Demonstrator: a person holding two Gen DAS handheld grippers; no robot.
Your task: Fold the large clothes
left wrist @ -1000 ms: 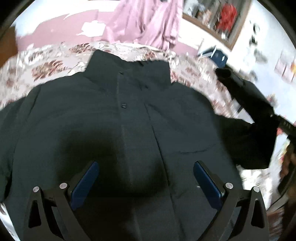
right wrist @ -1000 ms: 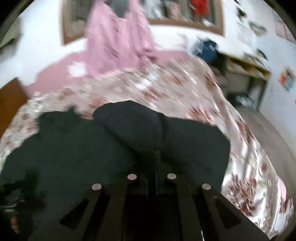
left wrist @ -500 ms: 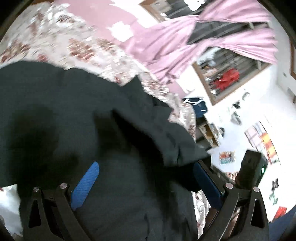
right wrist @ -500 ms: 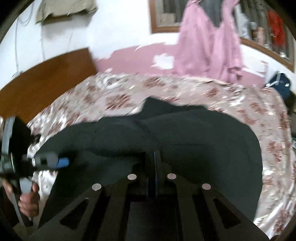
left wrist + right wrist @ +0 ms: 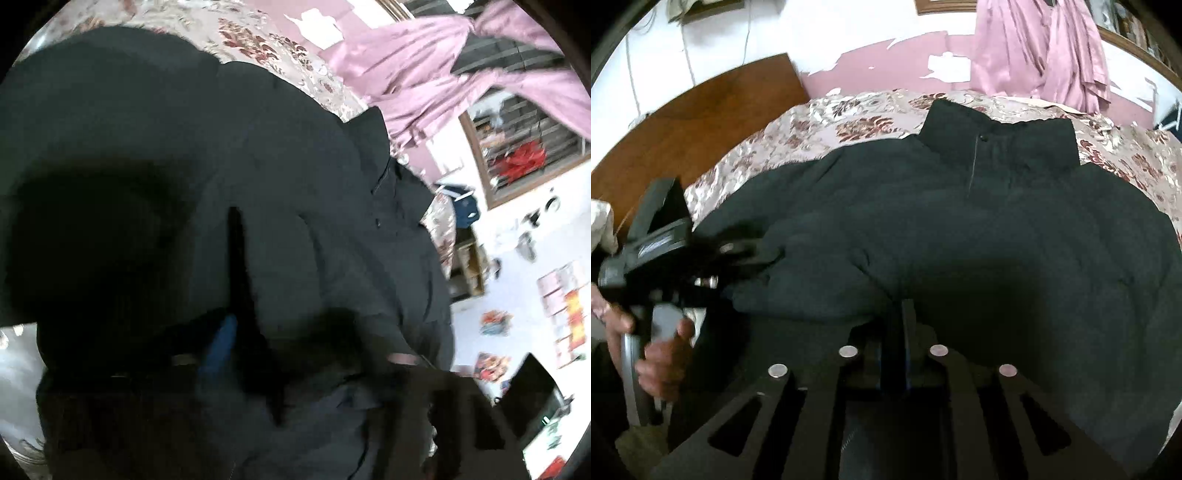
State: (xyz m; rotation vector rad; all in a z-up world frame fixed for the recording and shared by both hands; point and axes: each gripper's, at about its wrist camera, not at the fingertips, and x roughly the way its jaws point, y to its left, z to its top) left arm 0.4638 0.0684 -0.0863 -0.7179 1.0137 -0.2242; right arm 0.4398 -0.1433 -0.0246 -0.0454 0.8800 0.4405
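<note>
A large black jacket (image 5: 960, 229) lies face up on the floral bedspread (image 5: 827, 122), collar at the far side. One sleeve is folded across its front. My right gripper (image 5: 899, 325) is shut on a fold of the jacket's fabric near its lower middle. My left gripper (image 5: 746, 251) shows at the left of the right wrist view, held in a hand, closing on the jacket's left side. In the left wrist view the jacket (image 5: 295, 221) fills the frame, and my left gripper (image 5: 236, 332) is blurred, its blue pad pressed on a dark fold.
A brown wooden headboard (image 5: 701, 118) stands at the bed's left end. Pink curtains (image 5: 1041, 48) hang on the wall behind the bed. A window (image 5: 517, 140), a blue bag (image 5: 461, 206) and shelves lie beyond the bed's right side.
My right gripper carried the sleeve leftward across the jacket's front. My left gripper, open a moment ago, swung to the jacket's left side and closed on a fold.
</note>
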